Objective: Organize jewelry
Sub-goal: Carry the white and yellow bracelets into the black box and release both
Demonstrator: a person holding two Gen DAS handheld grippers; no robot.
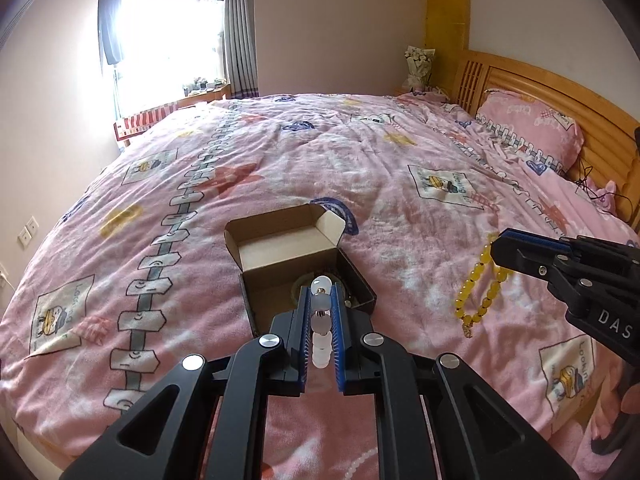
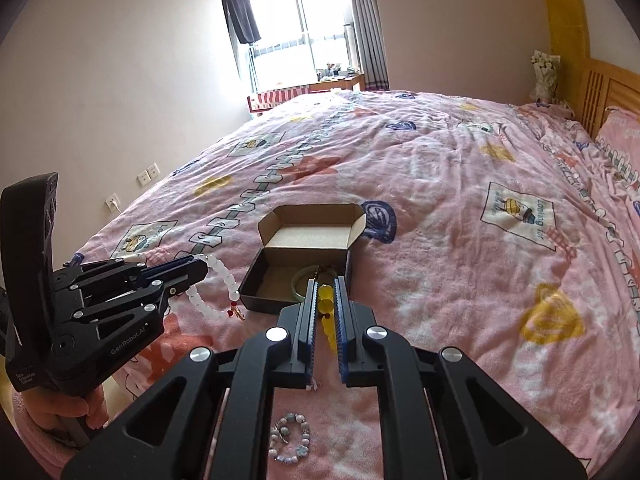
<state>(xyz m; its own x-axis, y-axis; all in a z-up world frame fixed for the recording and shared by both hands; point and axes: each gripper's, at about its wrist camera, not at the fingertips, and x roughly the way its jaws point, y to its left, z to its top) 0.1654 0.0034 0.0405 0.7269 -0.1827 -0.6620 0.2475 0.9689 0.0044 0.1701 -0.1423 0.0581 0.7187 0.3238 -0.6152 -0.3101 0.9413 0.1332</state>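
An open cardboard box [image 1: 280, 248] [image 2: 276, 276] sits on the pink bed; a pale green bangle [image 2: 300, 280] and a dark bead strand lie inside it. My left gripper [image 1: 321, 294] is shut on a white bead bracelet [image 1: 321, 320], held just in front of the box; in the right wrist view that bracelet [image 2: 224, 280] hangs from the left gripper [image 2: 202, 266]. My right gripper [image 2: 325, 284] is shut on a yellow bead bracelet [image 2: 326, 312], also near the box; it dangles in the left wrist view [image 1: 480, 292] from the right gripper [image 1: 500, 244].
A small pale blue-and-white bead bracelet [image 2: 290, 436] lies on the blanket beneath my right gripper. A pink pillow [image 1: 528, 128] and wooden headboard [image 1: 560, 92] are at the right. A window [image 2: 304, 20] and desk stand beyond the bed's far end.
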